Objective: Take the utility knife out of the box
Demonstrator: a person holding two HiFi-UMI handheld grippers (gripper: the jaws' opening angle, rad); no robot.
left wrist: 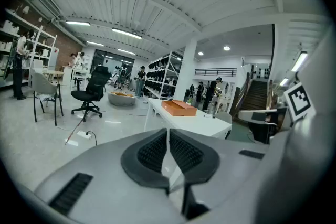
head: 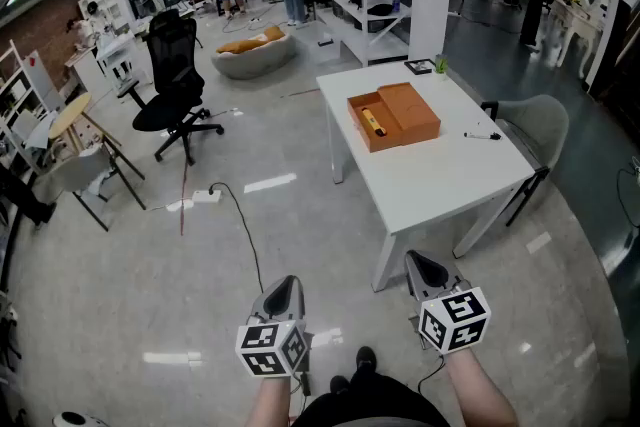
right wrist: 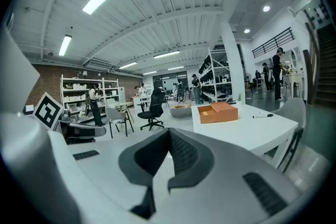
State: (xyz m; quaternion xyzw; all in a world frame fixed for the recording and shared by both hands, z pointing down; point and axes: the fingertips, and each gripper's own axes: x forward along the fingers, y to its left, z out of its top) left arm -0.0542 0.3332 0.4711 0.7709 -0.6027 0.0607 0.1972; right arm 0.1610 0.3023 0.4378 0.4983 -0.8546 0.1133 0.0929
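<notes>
utility knife [head: 373, 122] lies in the open orange box [head: 398, 139] on the white bench [head: 440, 180], well ahead, its long axis pointing away. right tool [head: 425, 267] is nearer than left tool [head: 284, 285]; both have jaws together, empty.

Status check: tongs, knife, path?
Both shut and empty: left tongs, right tongs, short of the table. Inside the open orange box on it: utility knife. Nothing between tongs and table.

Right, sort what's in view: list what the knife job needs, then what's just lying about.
Job: utility knife, in the open orange box; white table; left gripper and right gripper, both shut, empty.
Lying about: marker pen on the table, black office chair, power strip.
</notes>
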